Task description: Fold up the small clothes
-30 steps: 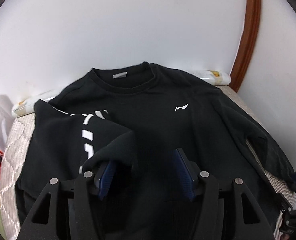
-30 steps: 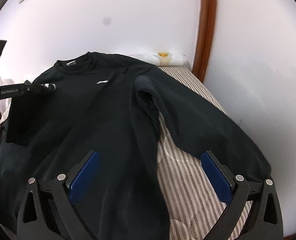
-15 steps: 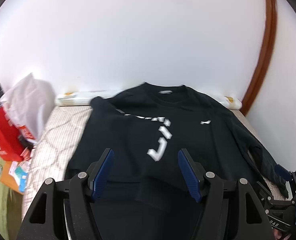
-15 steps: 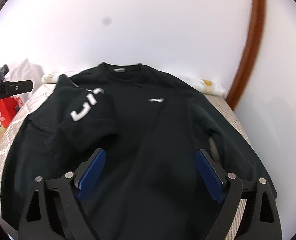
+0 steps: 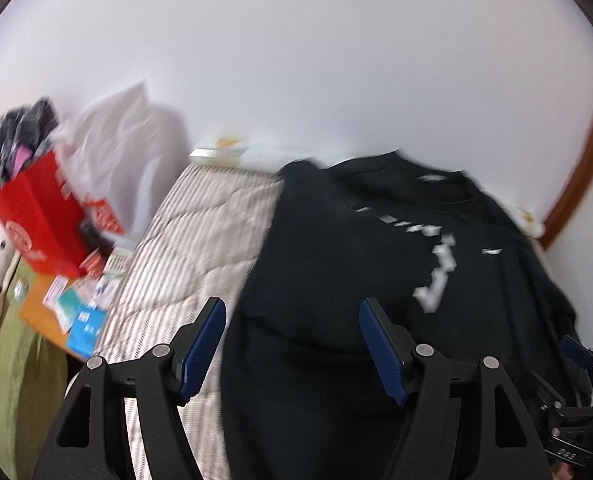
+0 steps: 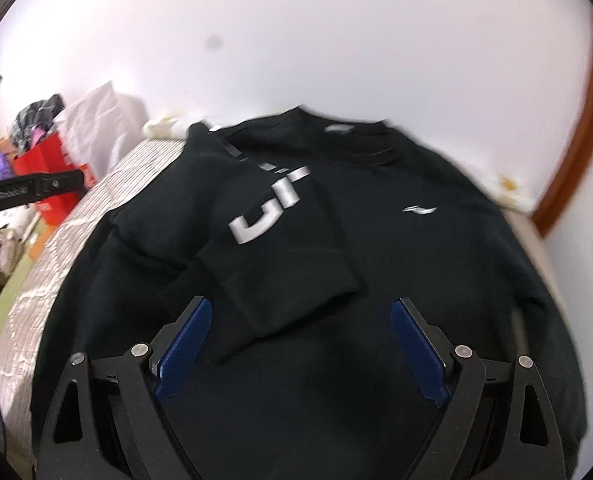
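Observation:
A black sweatshirt (image 6: 416, 264) with a small white chest logo lies face up on the striped mattress (image 5: 184, 256). Its left sleeve (image 6: 280, 248), with white lettering, is folded across the chest. The sweatshirt also shows in the left wrist view (image 5: 336, 272). My left gripper (image 5: 292, 344) is open and empty above the sweatshirt's left edge. My right gripper (image 6: 300, 344) is open and empty above the sweatshirt's lower middle, just below the folded sleeve's cuff. The right gripper's body shows at the lower right of the left wrist view (image 5: 576, 408).
A white wall stands behind the bed, with a brown wooden frame (image 6: 576, 128) at the right. Left of the bed are a red box (image 5: 44, 216), a white plastic bag (image 5: 124, 148), clothes and papers. A pale pillow (image 6: 504, 188) lies at the head.
My left gripper has let go of the lettered sleeve, left it folded over the chest, and drawn back to the left. My right gripper has swung left from the right sleeve to the garment's middle.

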